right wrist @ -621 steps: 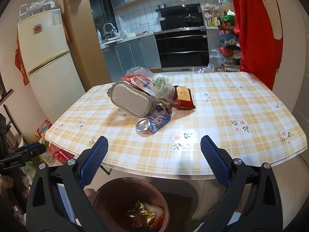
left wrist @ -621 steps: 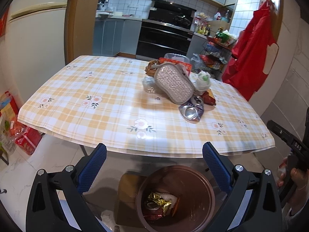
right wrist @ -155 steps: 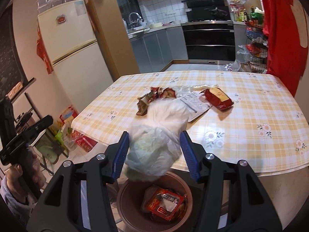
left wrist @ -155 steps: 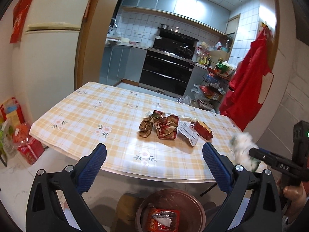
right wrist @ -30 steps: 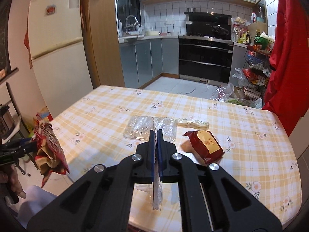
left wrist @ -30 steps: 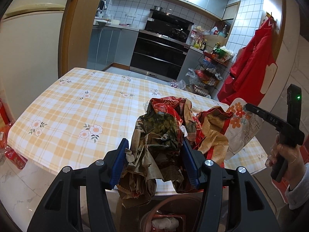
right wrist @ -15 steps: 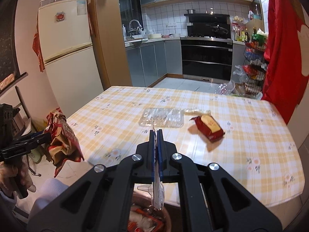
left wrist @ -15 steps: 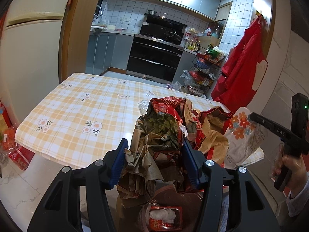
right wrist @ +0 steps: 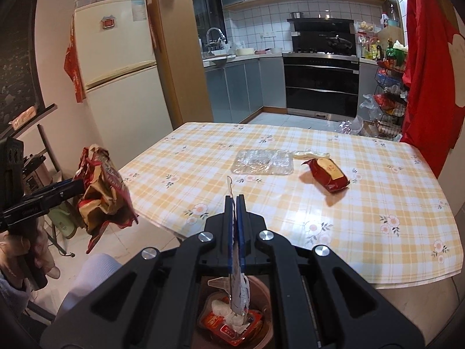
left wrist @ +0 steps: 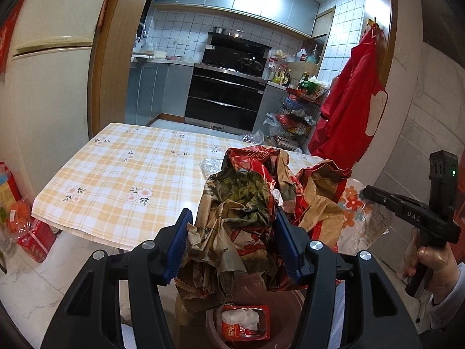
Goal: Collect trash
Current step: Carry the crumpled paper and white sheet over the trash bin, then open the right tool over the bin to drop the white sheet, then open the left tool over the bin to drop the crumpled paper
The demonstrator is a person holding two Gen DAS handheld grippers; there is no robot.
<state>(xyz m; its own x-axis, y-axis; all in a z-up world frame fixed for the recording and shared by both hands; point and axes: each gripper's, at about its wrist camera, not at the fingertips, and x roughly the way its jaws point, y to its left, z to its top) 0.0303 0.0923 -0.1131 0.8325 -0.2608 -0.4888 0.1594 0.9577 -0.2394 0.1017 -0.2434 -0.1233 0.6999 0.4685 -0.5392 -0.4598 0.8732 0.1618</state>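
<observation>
My left gripper (left wrist: 232,241) is shut on a crumpled bundle of red and brown wrappers (left wrist: 241,200), held above the brown bin (left wrist: 284,299) on the floor. A red tray (left wrist: 245,321) lies in the bin. In the right wrist view that bundle (right wrist: 101,192) hangs from the left gripper (right wrist: 77,186) at the far left. My right gripper (right wrist: 235,200) is shut on a thin flowered plastic bag (right wrist: 240,290), seen edge-on and dangling over the bin (right wrist: 266,290). The left wrist view shows that bag (left wrist: 353,206) flat, hanging from the right gripper (left wrist: 365,193).
On the checked table (right wrist: 319,218) lie a clear plastic tray (right wrist: 261,161), a red packet (right wrist: 328,174) and a small clear wrapper (right wrist: 311,154). A fridge (right wrist: 116,67) stands left, a red garment (right wrist: 427,72) hangs right. A person's knee (right wrist: 93,273) is beside the bin.
Both grippers have drawn back from the table with their loads still gripped. The bin has come into view under each of them, and the table lies farther off.
</observation>
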